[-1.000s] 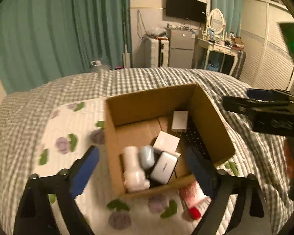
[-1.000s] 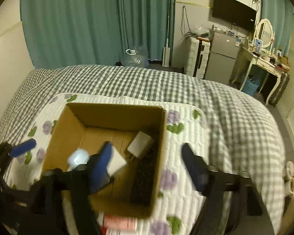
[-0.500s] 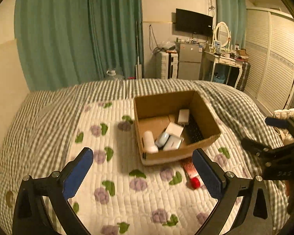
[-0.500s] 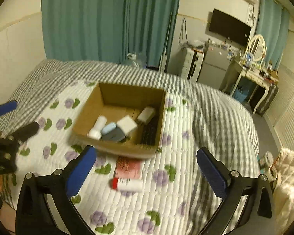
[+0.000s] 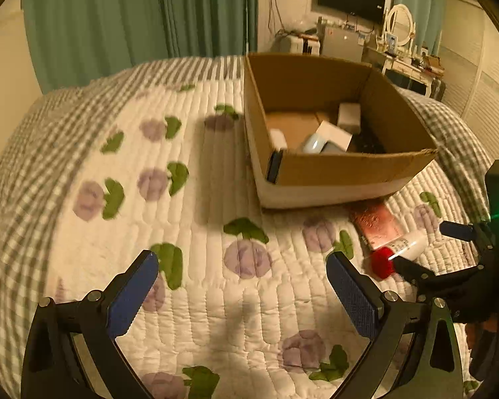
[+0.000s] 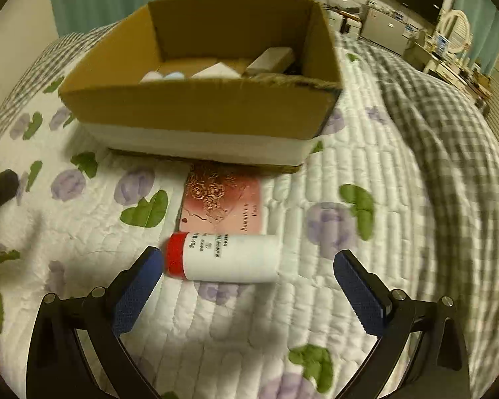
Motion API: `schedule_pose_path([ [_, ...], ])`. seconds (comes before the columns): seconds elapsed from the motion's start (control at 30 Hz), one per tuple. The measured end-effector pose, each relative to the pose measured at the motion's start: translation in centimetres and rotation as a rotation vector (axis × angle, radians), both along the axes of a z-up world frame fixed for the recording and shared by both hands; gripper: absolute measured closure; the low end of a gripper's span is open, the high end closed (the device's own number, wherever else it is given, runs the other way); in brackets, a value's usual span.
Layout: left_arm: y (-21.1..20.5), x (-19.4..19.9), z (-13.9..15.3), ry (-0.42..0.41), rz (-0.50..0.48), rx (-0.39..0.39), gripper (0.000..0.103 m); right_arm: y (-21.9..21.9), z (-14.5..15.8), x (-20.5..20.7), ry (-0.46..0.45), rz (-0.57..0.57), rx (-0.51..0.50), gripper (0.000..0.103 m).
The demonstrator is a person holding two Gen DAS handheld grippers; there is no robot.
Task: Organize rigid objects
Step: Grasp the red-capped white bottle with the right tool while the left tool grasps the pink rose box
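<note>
A cardboard box (image 6: 196, 106) with several small white and grey items inside sits on the quilted bed. In front of it lie a pink flat package (image 6: 224, 204) and a white bottle with a red cap (image 6: 226, 257) on its side. My right gripper (image 6: 246, 274) is open, low over the quilt, with the bottle lying just ahead between its fingers, apart from the pads. My left gripper (image 5: 241, 282) is open and empty over the quilt, left of the bottle (image 5: 401, 249) and the package (image 5: 377, 224). The box (image 5: 332, 173) stands beyond it.
The floral quilt (image 5: 196, 219) covers a grey checked bedspread (image 6: 449, 139). Green curtains, a TV, a small fridge and a dressing table stand at the far wall. The right gripper shows at the right edge of the left wrist view (image 5: 449, 252).
Both grippers have come down from above the box to just over the quilt. The right one now straddles the white bottle; both stay open.
</note>
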State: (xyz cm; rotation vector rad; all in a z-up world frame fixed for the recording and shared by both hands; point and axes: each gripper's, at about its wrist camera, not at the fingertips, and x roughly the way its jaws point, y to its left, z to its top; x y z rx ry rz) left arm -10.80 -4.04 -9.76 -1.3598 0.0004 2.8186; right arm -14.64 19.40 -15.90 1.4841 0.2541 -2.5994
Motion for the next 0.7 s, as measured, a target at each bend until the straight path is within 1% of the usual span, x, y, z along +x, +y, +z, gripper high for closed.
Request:
schedule_pose_path([
  [0.07,0.0,0.0,-0.3,-0.004,-0.004,0.003,0.000,-0.6,-0.7,-0.3,0.001,0.024,0.002,0.000],
  [0.17,0.3,0.2,-0.5,-0.004,-0.019,-0.016,0.000,-1.4,-1.8,-0.5,-0.015,0.043,-0.001,0.000],
  [0.2,0.5,0.4,-0.5,-0.004,-0.022,-0.022,0.000,-1.6,-2.3,-0.6,-0.029,0.046,0.011,0.003],
  [0.23,0.5,0.4,-0.5,-0.005,-0.024,-0.023,0.000,-1.6,-2.6,-0.6,-0.039,0.044,0.010,0.006],
  [0.3,0.7,0.6,-0.4,-0.011,-0.026,-0.022,0.000,-1.2,-2.9,-0.5,-0.058,0.018,0.020,0.026],
  [0.33,0.8,0.6,-0.3,-0.014,-0.029,-0.024,0.000,-0.9,-2.7,-0.4,-0.061,0.015,0.009,0.027],
  [0.37,1.0,0.7,-0.2,-0.017,-0.029,-0.028,0.000,-0.3,-2.1,-0.2,-0.047,0.011,-0.012,0.027],
  [0.43,1.6,0.8,0.3,-0.020,-0.035,-0.031,0.000,0.4,-0.7,0.1,-0.013,0.017,-0.007,0.027],
  [0.53,3.1,0.4,1.2,-0.023,-0.037,-0.026,0.000,2.6,2.7,0.0,0.055,0.031,0.013,0.027],
  [0.6,4.8,-0.1,1.8,-0.022,-0.025,-0.019,0.000,3.9,4.5,-0.5,0.087,0.020,0.041,0.027],
  [0.7,7.8,-1.0,1.9,-0.020,-0.033,-0.006,0.000,6.0,7.0,-1.2,0.129,0.012,0.062,0.027],
])
